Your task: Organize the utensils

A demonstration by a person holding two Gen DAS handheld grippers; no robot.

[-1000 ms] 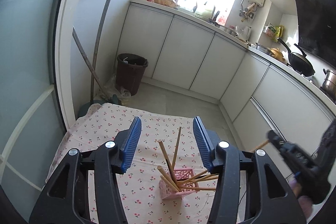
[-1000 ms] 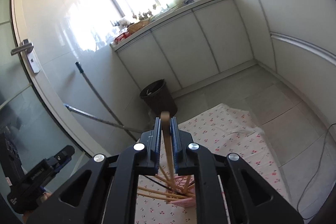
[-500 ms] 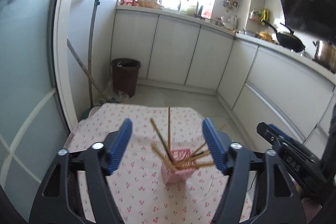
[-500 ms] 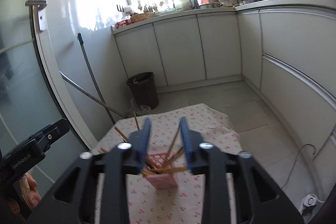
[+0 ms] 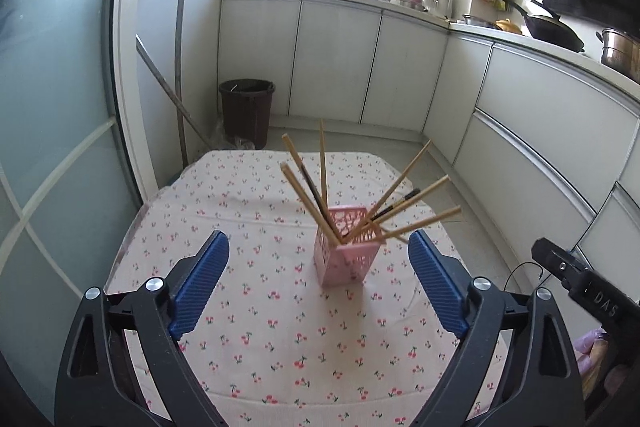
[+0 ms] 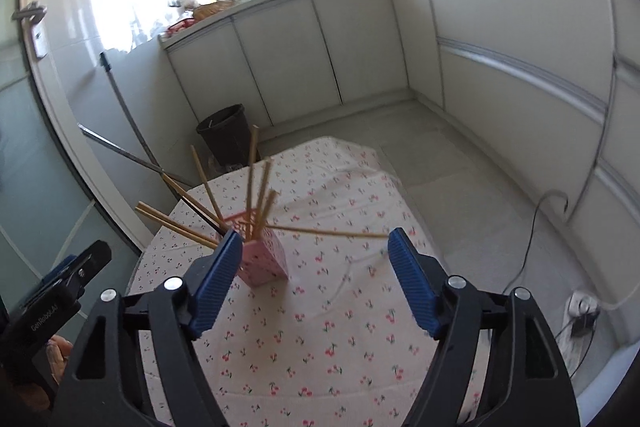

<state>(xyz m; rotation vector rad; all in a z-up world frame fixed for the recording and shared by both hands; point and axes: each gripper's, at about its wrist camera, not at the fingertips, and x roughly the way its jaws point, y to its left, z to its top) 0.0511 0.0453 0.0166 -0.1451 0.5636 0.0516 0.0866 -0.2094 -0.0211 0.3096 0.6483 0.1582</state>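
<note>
Two claws hang above the counter (image 5: 248, 307), both with blue pads spread wide and gripping nothing. From the left claw (image 5: 319, 285), the pink holder (image 5: 345, 253) stands upright on the cherry-print cloth (image 5: 224, 211) at about 12 o'clock, just past the gap between the pads. Chopsticks (image 5: 316, 195) fan out of it: a few lean toward 11 and 12 o'clock, the rest splay toward 2 o'clock (one dark stick among the pale wooden ones). From the right claw (image 6: 313, 285), the holder (image 6: 264, 261) sits at roughly 11 o'clock, just beside the left pad, and the chopsticks (image 6: 256, 187) look blurred. One stick (image 6: 332, 231) juts out nearly level toward 3 o'clock, its tip close to the right pad. A dark bin (image 5: 247, 111) stands on the floor beyond the counter, near the cabinets (image 5: 336, 59).
</note>
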